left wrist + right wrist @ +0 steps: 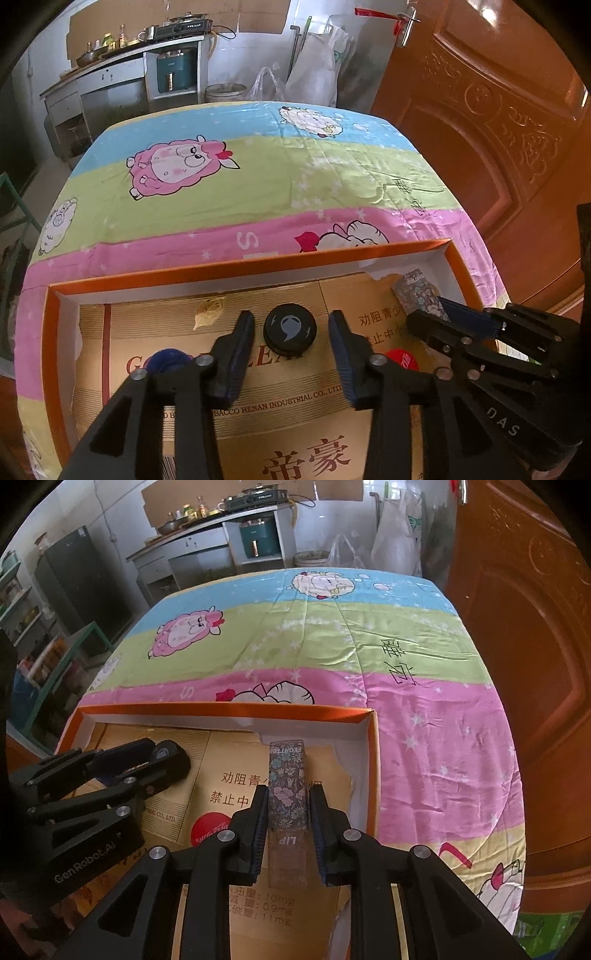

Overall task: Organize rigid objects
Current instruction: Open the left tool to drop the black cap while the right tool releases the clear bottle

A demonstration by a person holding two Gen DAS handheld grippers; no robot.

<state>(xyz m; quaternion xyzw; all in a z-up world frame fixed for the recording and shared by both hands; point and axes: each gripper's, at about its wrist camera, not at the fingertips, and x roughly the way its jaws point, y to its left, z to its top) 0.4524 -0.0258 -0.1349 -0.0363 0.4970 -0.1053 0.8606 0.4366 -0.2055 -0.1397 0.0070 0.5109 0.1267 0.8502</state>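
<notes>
Black cap (290, 328) lies flat on the cardboard floor of the orange-rimmed box (236, 271), directly between the spread fingers of the left gripper (291, 332), which are wide apart and touch nothing. A blue cap (168, 360) sits just left of that claw, a red cap (402, 360) just right of it, partly hidden by the linkage. The right gripper (289, 812) straddles a long floral lip-balm box (287, 786) lying lengthwise between its fingers; the pads look close to the box's sides, perhaps with slight gaps, so a firm grip cannot be confirmed. The box rests on a sheep-print cloth (424, 686).
</notes>
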